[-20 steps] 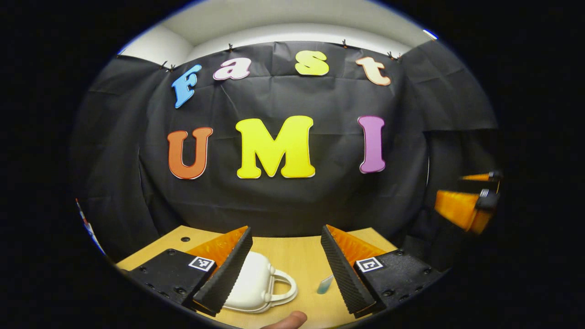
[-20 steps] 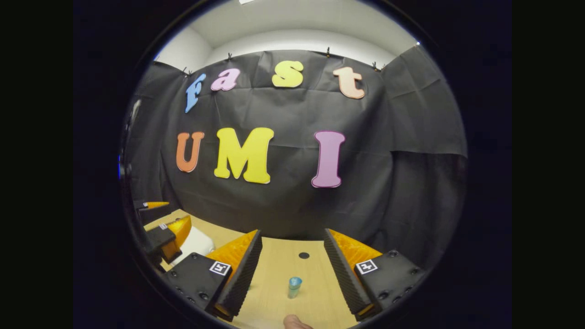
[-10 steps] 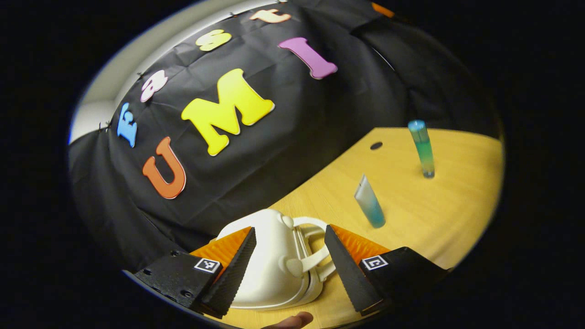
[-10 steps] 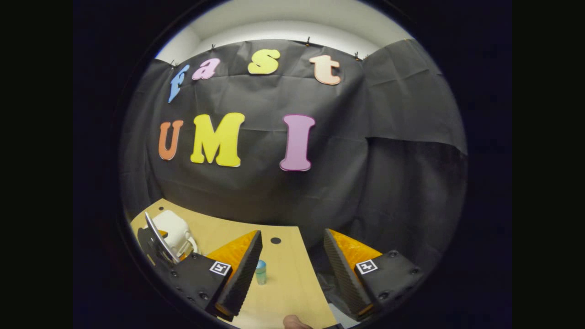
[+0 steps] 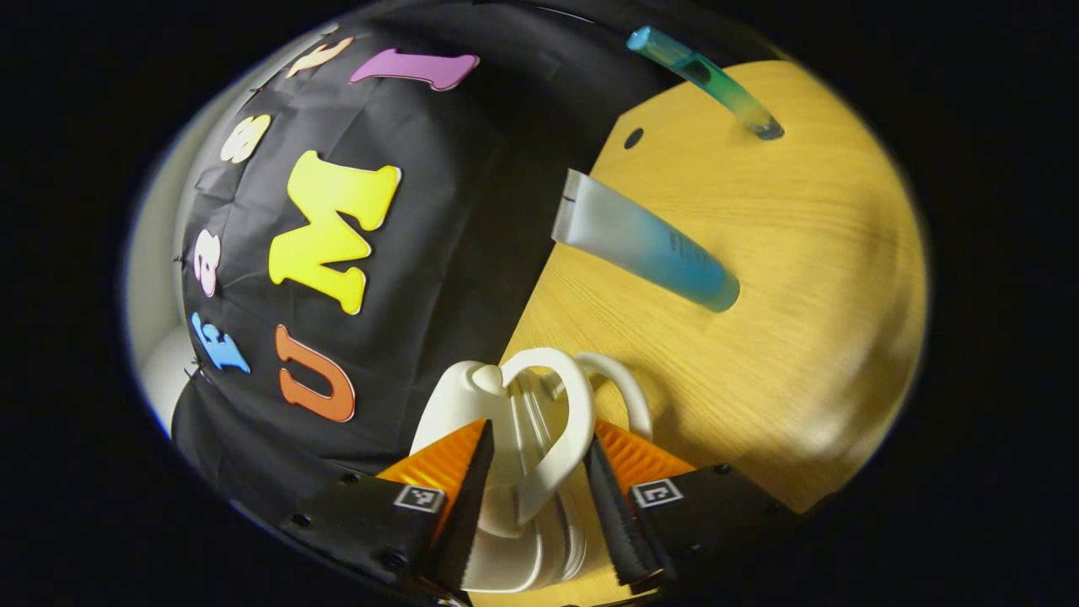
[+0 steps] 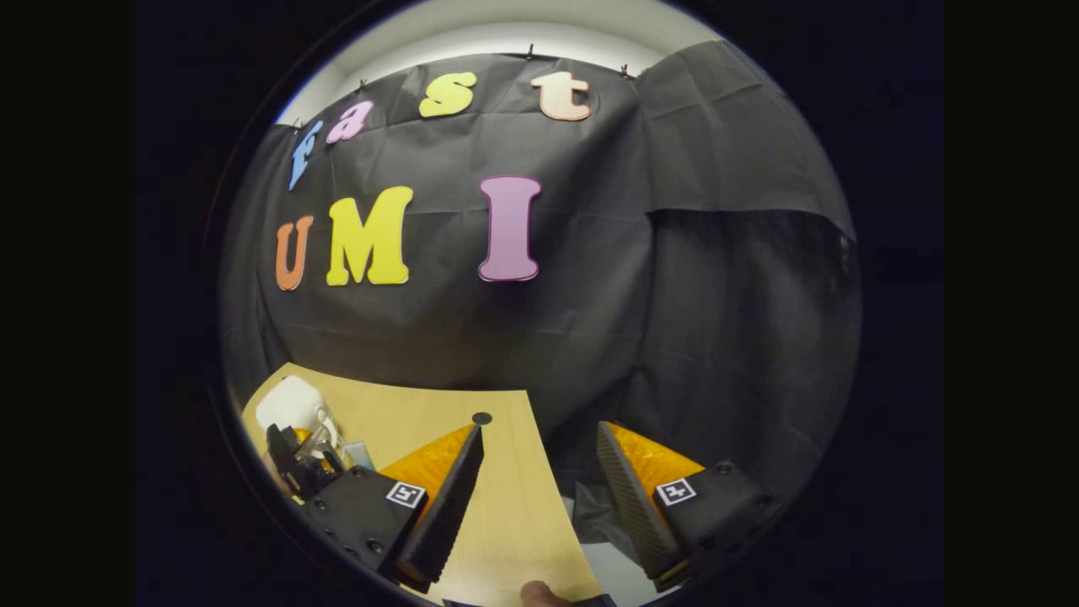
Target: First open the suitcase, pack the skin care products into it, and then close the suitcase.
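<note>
We see the left gripper (image 5: 533,497) straddling the white suitcase's handle (image 5: 552,421), grip unconfirmed; right gripper (image 6: 533,489) released above the wooden bench (image 6: 506,514); black-draped booth.

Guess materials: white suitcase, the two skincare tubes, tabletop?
Suitcase: likely moulded hard plastic, glossy white; smooth rounded shell and loop handles with soft highlights.
Nearer tube: looks like frosted soft plastic, clear fading to blue.
Farther tube: translucent plastic, maybe rigid; teal-to-green gradient, light passes through.
Table: wood or wood-look laminate, matte; visible grain lines, can't tell which.
</note>
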`<state>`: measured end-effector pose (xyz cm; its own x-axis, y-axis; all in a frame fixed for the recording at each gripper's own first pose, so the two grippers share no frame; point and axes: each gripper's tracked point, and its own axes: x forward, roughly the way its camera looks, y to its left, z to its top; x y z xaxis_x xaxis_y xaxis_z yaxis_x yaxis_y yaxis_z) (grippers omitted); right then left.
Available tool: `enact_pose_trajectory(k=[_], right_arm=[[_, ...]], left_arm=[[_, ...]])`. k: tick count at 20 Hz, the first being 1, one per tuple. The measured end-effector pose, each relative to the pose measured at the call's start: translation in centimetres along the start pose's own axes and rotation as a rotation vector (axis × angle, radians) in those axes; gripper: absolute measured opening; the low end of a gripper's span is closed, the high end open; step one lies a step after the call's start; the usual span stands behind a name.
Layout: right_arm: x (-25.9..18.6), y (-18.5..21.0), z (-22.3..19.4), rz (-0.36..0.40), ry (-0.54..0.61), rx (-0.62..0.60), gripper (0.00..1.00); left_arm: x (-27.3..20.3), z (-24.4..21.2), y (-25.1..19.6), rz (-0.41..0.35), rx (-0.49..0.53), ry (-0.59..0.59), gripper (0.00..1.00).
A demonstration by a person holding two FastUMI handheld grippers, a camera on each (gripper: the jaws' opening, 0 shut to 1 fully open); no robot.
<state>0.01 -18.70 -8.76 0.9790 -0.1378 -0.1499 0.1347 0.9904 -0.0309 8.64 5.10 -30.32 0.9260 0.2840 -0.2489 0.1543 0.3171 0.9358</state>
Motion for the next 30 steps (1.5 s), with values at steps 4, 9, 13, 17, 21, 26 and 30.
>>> enact_pose_trajectory(k=[4, 9, 13, 17, 21, 26, 30], right_arm=[[0.1, 0.3, -1.7, 0.005, 0.051, -0.017, 0.81], [-0.5, 2.0, 0.8, -0.052, 0.009, 0.001, 0.79], [-0.8, 4.3, 2.2, -0.076, -0.024, 0.005, 0.8], [-1.2, 6.9, 2.6, -0.103, -0.037, -0.021, 0.81], [-0.9, 10.4, 3.1, -0.099, -0.038, -0.04, 0.8], [-1.0, 15.1, 3.8, -0.075, -0.038, -0.045, 0.8], [-1.1, 18.4, 4.1, -0.06, -0.039, -0.065, 0.8]], left_arm=[[0.7, 0.5, -0.3, -0.042, 0.089, -0.005, 0.31], [-0.2, 1.0, 0.7, -0.122, 0.053, -0.007, 0.06], [-1.8, 1.3, 2.1, -0.23, -0.092, -0.02, 0.03], [-2.8, 1.7, 7.1, -0.264, -0.26, -0.05, 0.03], [-2.8, 0.5, 14.0, -0.254, -0.426, -0.084, 0.03], [-1.2, -4.5, 22.9, -0.202, -0.533, -0.091, 0.03], [0.3, -11.1, 27.7, -0.166, -0.62, -0.068, 0.03]])
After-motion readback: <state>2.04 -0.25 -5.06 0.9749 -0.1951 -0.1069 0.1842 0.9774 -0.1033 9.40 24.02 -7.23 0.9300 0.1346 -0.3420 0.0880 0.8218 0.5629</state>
